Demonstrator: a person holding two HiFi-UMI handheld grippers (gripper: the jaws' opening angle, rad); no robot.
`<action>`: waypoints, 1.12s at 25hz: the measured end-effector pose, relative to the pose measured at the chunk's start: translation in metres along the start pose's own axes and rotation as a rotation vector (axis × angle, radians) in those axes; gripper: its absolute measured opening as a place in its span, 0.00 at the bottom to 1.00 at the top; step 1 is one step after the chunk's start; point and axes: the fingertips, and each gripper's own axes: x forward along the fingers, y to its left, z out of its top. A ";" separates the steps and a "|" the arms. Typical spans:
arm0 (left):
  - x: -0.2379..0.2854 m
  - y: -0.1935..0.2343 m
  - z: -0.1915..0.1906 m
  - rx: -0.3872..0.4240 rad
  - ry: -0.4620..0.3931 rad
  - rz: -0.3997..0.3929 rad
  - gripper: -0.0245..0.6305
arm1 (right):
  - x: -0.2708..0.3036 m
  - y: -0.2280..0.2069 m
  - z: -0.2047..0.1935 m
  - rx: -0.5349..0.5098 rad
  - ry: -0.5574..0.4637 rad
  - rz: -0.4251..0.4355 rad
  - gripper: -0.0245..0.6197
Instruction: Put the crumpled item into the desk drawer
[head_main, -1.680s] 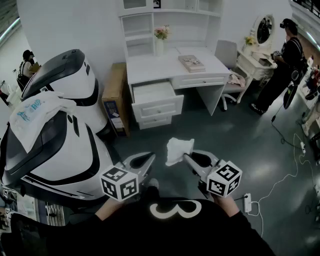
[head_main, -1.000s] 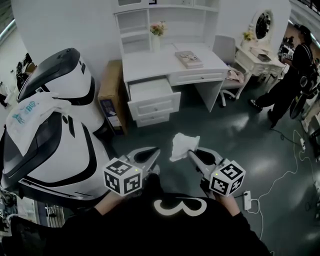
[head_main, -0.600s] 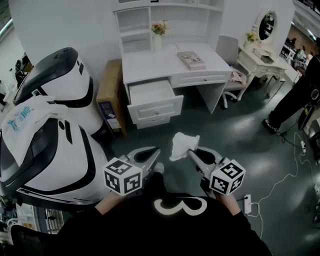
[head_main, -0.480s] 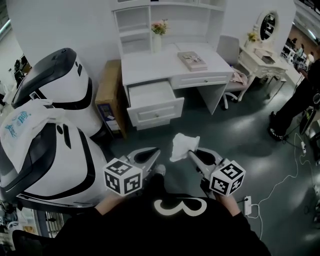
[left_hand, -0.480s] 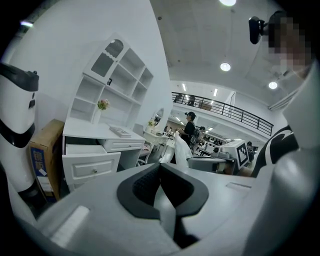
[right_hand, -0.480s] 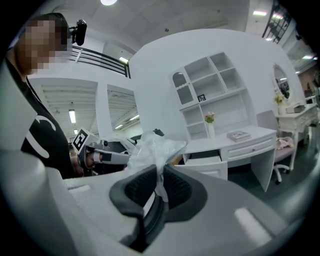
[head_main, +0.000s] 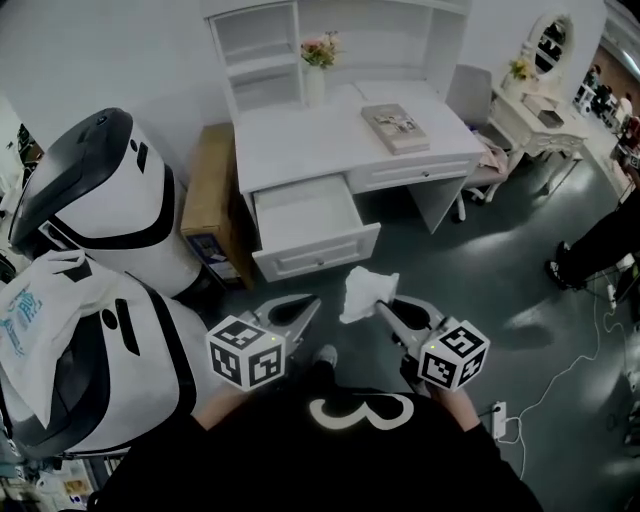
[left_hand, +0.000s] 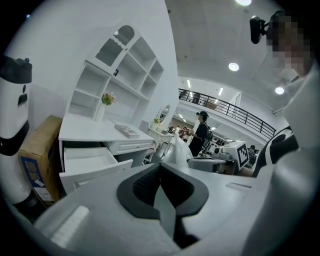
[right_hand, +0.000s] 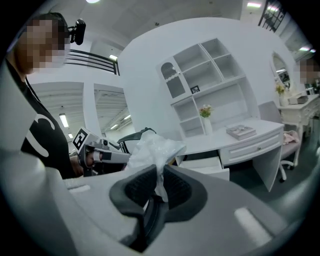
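The crumpled item (head_main: 365, 291), a wad of white plastic, sticks up from my right gripper (head_main: 379, 306), which is shut on its lower end. The right gripper view shows the crumpled item (right_hand: 154, 149) pinched between the dark pads of the right gripper (right_hand: 159, 176). My left gripper (head_main: 311, 304) hangs beside it, shut with nothing in it; in its own view the left gripper (left_hand: 160, 172) has its jaws pressed together. Ahead stands the white desk (head_main: 300, 135) with its top left drawer (head_main: 305, 214) pulled open and bare inside. The drawer (left_hand: 86, 158) lies well beyond both grippers.
A big white-and-black machine (head_main: 95, 205) with a plastic bag (head_main: 35, 315) on it fills the left. A cardboard box (head_main: 205, 190) leans beside the desk. A book (head_main: 397, 127) and flower vase (head_main: 317, 70) sit on the desktop. Right: a chair (head_main: 475, 105), a dressing table (head_main: 540, 110), floor cables (head_main: 590, 335).
The desk and its open drawer have come nearer and look larger as I move toward them. Both grippers keep their pose; the right one still holds the crumpled item.
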 end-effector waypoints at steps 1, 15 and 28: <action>0.007 0.013 0.008 -0.004 0.002 0.001 0.05 | 0.012 -0.008 0.006 0.003 0.006 0.000 0.11; 0.091 0.155 0.088 -0.043 0.015 0.016 0.05 | 0.145 -0.108 0.068 0.006 0.057 -0.007 0.11; 0.107 0.210 0.095 -0.075 0.019 0.059 0.05 | 0.192 -0.133 0.072 0.006 0.092 0.000 0.11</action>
